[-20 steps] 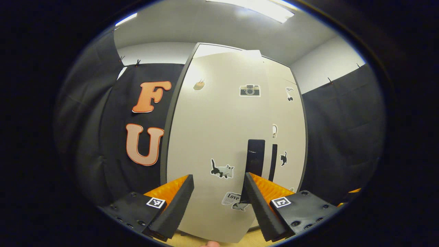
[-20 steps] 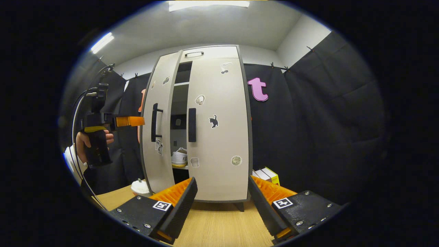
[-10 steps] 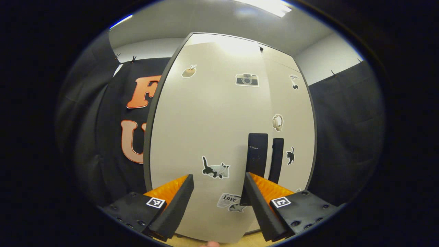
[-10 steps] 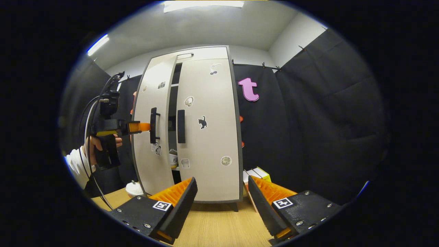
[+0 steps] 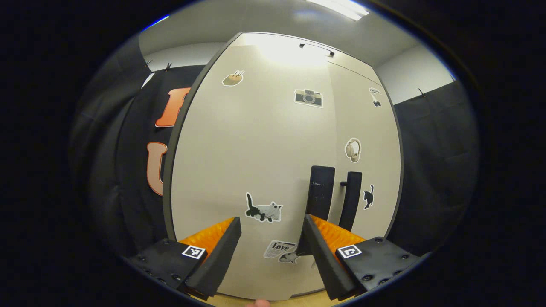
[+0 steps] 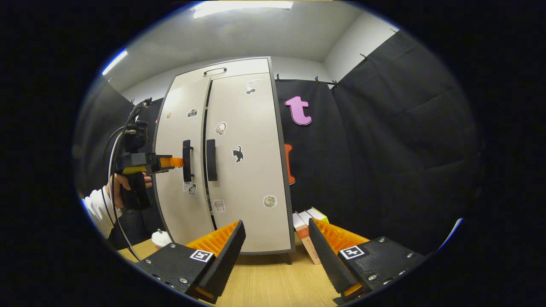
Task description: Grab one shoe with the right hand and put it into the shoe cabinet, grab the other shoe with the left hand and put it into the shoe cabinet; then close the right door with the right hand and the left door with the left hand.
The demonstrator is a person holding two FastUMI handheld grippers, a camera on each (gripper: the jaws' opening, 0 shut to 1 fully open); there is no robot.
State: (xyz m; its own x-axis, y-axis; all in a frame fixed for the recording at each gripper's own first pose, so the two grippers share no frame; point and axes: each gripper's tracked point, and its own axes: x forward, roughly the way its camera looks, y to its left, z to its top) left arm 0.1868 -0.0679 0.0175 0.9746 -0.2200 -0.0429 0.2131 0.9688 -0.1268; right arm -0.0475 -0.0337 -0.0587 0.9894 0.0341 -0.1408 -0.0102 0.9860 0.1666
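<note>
Two doors (image 6: 239, 157) near shut, two handles (image 6: 211, 160); left claw (image 5: 269, 243) agape.

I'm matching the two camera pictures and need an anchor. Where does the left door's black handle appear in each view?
Left gripper view: the left door's handle stands right of centre, just above the left gripper's right finger.
Right gripper view: the handle sits left of centre, with the left gripper at it.
Shared landmark: the black cat sticker on the right door.
</note>
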